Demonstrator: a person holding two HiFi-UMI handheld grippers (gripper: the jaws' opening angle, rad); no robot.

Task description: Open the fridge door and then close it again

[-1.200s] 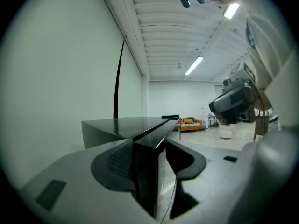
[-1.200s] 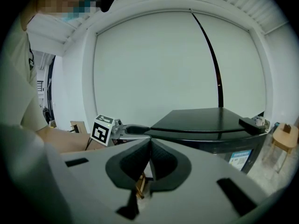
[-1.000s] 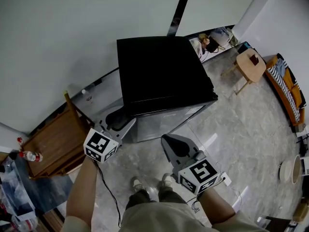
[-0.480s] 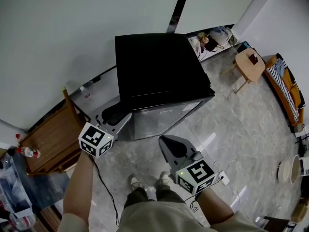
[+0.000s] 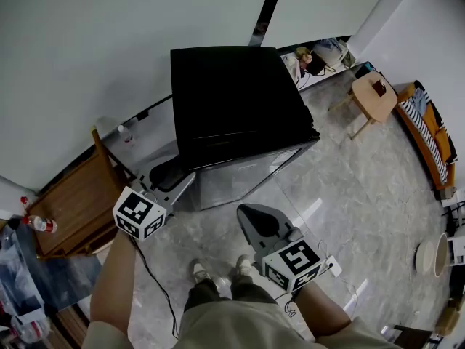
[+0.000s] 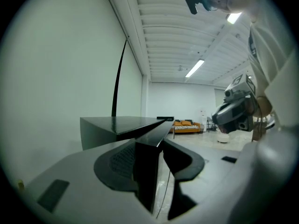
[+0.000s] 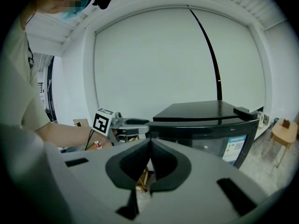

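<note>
The left gripper has its jaws just closing astride the fridge door edge, not yet clamping it. The right gripper is clenched empty, the door's front ahead of it.

Head view steeply down; gripper views level, sharing fridge

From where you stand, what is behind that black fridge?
Behind the fridge stands a white wall with a dark vertical strip. The floor and the wall's foot right behind it are covered by the fridge itself.
</note>
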